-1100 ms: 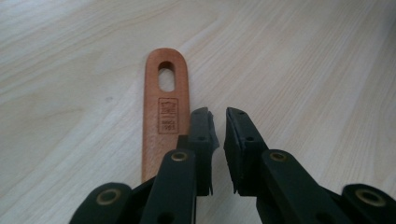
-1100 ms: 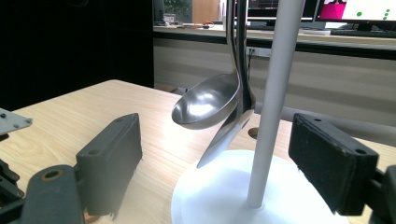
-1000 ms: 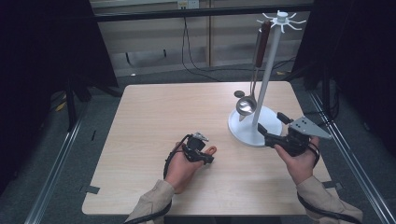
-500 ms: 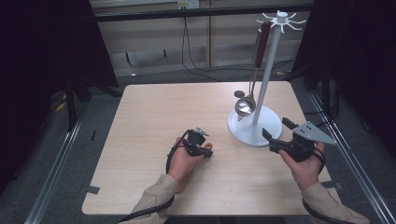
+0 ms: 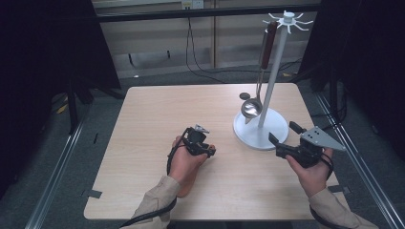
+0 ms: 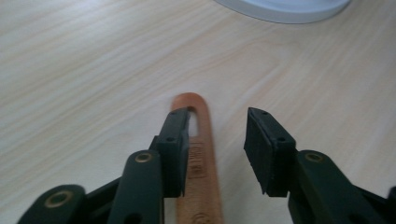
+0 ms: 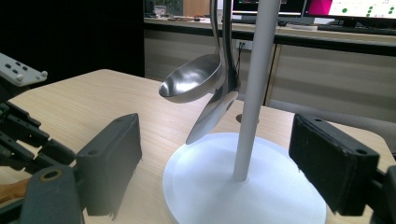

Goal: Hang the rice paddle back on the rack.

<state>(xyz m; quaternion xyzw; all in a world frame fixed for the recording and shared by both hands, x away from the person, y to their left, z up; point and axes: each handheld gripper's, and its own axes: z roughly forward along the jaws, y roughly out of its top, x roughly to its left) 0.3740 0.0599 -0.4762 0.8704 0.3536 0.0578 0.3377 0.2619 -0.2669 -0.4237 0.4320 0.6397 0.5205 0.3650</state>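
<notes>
Since earlier frame, left hand-held gripper (image 6: 215, 149) jaws just opened, now narrow gap, pads off brown wooden handle (image 6: 198, 158) lying flat on table (image 5: 157, 114) beneath. Handle: slotted rounded end, stamped mark. Right hand-held gripper (image 5: 282, 138) wide, empty, facing white rack (image 5: 260, 131); its view shows hanging ladle (image 7: 194, 84).

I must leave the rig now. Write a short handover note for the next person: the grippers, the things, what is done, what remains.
Left gripper: jaws have just been opening; the brown wooden handle lies flat on the table between them, no longer pinched.
Right gripper: open, holding nothing, facing the white stand.
Done: a ladle and another utensil hang on the stand.
Left: probably to pick up the wooden-handled tool and hang it on a free hook.
</notes>
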